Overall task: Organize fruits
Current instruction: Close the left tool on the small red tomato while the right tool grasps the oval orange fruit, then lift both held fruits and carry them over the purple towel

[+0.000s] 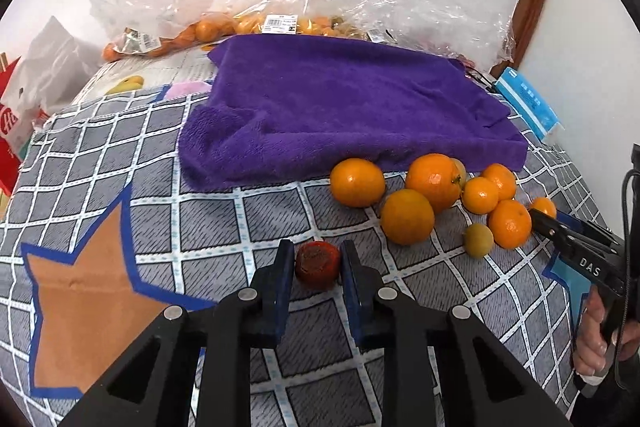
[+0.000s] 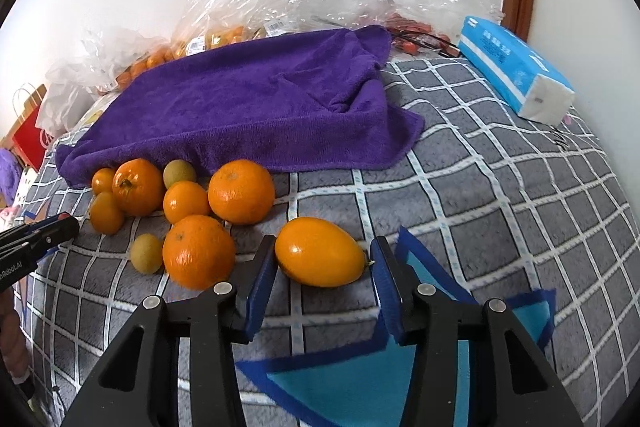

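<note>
My left gripper has its blue pads on both sides of a small dark-red fruit, touching it, low over the checked cloth. My right gripper is open around an oval orange fruit, with a small gap on each side. A cluster of oranges and small yellow-green fruits lies beside the purple towel. The same cluster shows in the left wrist view, right of my left gripper. The right gripper also shows at the right edge of the left wrist view.
A grey checked cloth with an orange star patch and a blue star patch covers the surface. Clear plastic bags of fruit lie against the wall. A blue tissue pack is at the far right, a red bag at the left.
</note>
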